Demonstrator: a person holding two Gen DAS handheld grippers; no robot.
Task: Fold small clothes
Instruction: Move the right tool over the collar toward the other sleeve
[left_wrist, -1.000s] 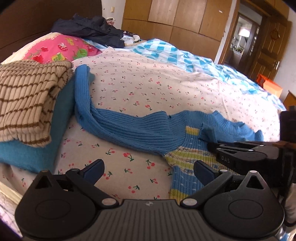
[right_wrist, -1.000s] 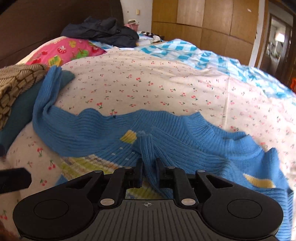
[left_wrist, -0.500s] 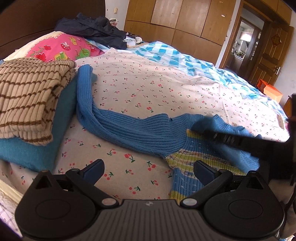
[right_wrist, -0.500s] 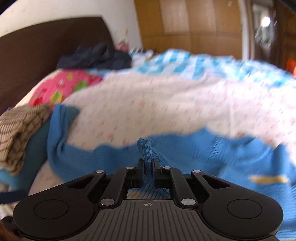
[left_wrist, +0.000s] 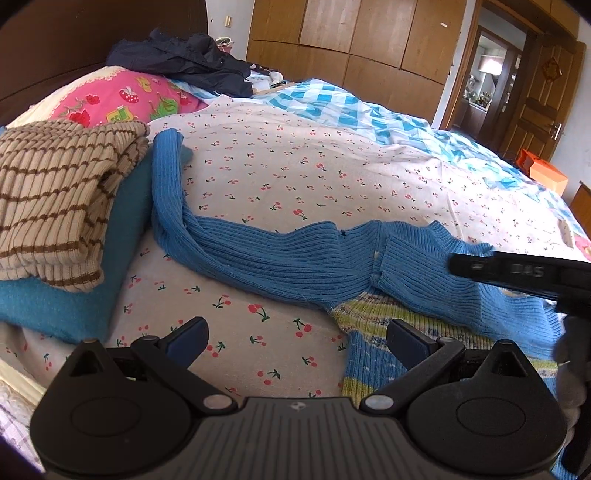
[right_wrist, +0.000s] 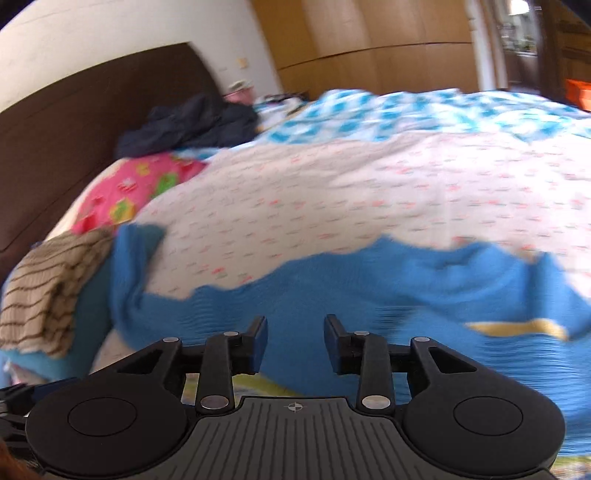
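Note:
A small blue ribbed sweater (left_wrist: 295, 266) with yellow-green stripes lies on the cherry-print bedspread (left_wrist: 295, 173). One sleeve stretches left toward a clothes stack; the other sleeve lies folded across its body. My left gripper (left_wrist: 297, 338) is open and empty, low over the bedspread just before the sweater's hem. My right gripper (right_wrist: 295, 343) is open and empty just above the blue sweater (right_wrist: 369, 295); that view is blurred. Its black finger (left_wrist: 517, 273) reaches in from the right in the left wrist view.
A folded tan striped sweater (left_wrist: 55, 199) sits on a folded teal garment (left_wrist: 74, 302) at the left. A pink pillow (left_wrist: 122, 96) and dark clothes (left_wrist: 184, 62) lie by the brown headboard. A blue checked quilt (left_wrist: 351, 107) covers the far side. Wardrobes and a door stand behind.
My right gripper, shut on a fold of the blue sweater's sleeve, carried it leftward across the body, then opened and let go. My left gripper stayed open and nearly still.

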